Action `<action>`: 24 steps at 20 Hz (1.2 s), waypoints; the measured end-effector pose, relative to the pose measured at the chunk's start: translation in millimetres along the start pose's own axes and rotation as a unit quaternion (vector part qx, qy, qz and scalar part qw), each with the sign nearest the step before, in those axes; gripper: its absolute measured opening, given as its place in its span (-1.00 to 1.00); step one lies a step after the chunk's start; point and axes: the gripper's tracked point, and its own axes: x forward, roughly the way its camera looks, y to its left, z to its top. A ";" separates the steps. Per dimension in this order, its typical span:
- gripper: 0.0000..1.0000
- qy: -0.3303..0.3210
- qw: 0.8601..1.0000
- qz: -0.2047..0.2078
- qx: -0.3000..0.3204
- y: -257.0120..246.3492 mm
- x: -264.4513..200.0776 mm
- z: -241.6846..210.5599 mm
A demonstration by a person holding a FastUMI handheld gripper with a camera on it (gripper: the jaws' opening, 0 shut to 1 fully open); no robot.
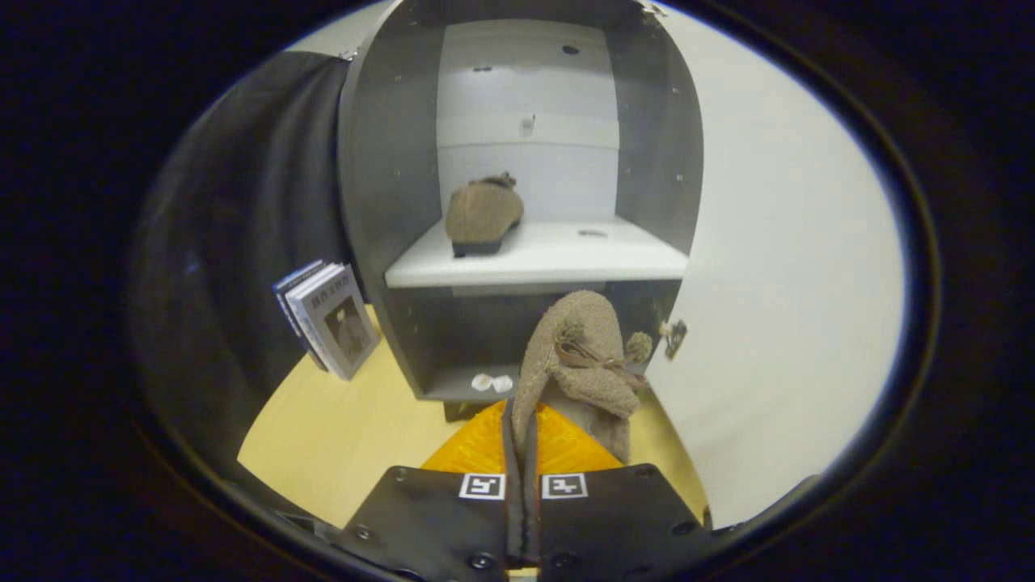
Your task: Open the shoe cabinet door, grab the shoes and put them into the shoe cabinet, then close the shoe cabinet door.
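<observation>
The shoe cabinet stands ahead with its white door swung open to the right. One tan fuzzy shoe rests on the white middle shelf, toe pointing away. My gripper is shut on the second tan shoe, pinching its side edge between the fingers. That shoe hangs toe up just ahead of the fingers, in front of the cabinet's lower compartment, below the shelf's front edge. A small bow with pompoms shows on it.
Several books lean against the cabinet's left outer wall on the yellow tabletop. Two small white objects lie on the cabinet's bottom shelf. Black cloth hangs to the left.
</observation>
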 end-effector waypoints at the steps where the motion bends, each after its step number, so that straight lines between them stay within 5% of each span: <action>1: -0.95 -0.014 1.000 0.001 -0.006 -2.7 6.1 20.0; 11: -0.95 -0.095 0.994 -0.013 -0.050 -38.0 84.3 158.4; 24: -0.96 -0.091 0.993 -0.028 -0.066 -50.0 101.8 161.8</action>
